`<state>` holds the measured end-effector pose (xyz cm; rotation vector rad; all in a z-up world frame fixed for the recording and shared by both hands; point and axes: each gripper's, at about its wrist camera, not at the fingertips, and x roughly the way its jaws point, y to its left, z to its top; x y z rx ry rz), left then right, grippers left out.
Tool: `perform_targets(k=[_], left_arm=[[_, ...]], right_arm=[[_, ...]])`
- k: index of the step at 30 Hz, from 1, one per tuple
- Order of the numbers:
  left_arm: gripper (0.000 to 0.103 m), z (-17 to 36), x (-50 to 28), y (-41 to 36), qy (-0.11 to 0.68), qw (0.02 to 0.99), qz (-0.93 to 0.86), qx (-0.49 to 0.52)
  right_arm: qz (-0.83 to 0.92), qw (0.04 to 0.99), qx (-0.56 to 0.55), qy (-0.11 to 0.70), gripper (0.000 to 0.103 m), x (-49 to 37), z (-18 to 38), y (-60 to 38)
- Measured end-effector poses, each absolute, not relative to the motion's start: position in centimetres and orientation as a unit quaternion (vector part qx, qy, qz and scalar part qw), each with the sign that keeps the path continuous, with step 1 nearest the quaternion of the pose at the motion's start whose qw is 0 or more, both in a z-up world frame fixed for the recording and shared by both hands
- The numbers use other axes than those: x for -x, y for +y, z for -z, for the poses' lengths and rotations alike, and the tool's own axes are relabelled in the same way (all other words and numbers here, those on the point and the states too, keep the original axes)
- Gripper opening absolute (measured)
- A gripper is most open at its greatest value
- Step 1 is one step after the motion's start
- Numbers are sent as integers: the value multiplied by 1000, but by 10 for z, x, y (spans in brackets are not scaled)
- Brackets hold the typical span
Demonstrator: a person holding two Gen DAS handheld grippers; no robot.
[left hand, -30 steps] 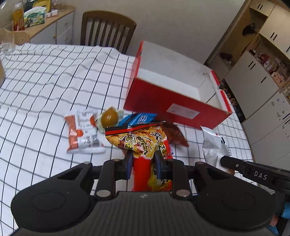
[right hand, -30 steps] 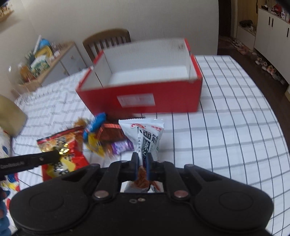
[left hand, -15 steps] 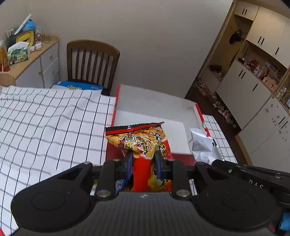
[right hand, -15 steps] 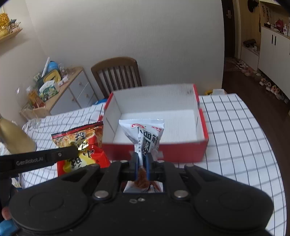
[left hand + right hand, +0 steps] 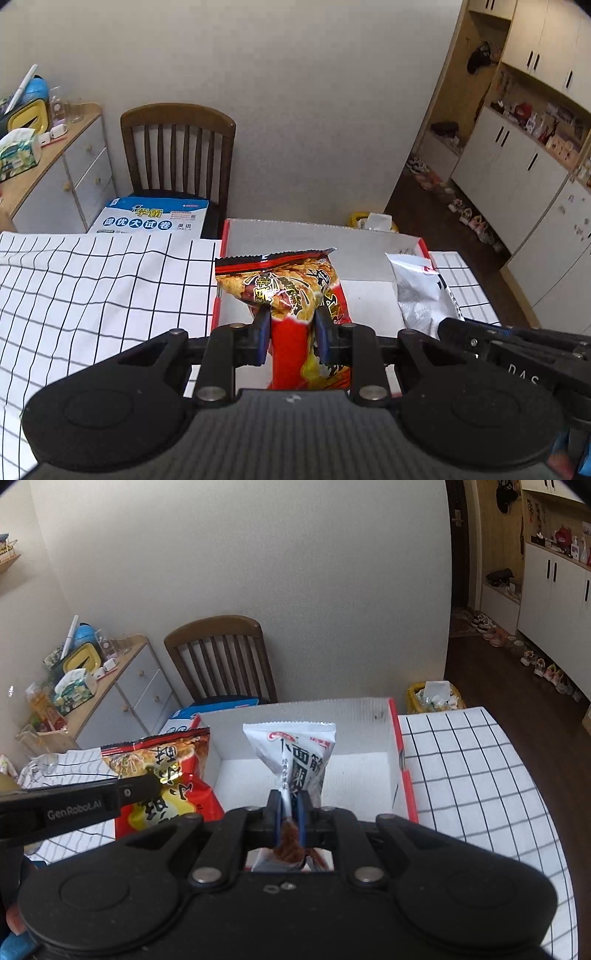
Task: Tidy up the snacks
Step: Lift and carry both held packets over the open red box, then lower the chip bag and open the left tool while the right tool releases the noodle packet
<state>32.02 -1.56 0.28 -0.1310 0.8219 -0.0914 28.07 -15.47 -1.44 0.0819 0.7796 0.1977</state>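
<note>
Left hand-held gripper clamps crinkly red-orange foil snack bag, right hand-held gripper pinches white plastic snack packet mid-frame; both light, slippery, crushable, best held at seams.

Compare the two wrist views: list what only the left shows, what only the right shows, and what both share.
Only the left wrist view: the blue-and-white booklet's full cover on the chair seat, and shelves above the white cabinets.

Only the right wrist view: a yellow bin behind the box, and a dark doorway.

Both: the red box, the wooden chair, the red snack bag in the left gripper, and the white packet in the right gripper.
</note>
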Motion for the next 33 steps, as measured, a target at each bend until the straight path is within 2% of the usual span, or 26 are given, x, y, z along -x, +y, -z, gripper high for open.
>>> perform_targets(k=[14,27,33], left_arm=[[24,52,-380,-41,466,883,50,1],[24,94,-398,-55,526,849,48,-21],[25,98,-398,-55,530,846,41,-21]], right_arm=[[-82,897,-12,435,7,-338,71,-148],[-67,869,-9,490,7,-350,109,-143],[-67,870,-10,488,17,-348,106,-146]])
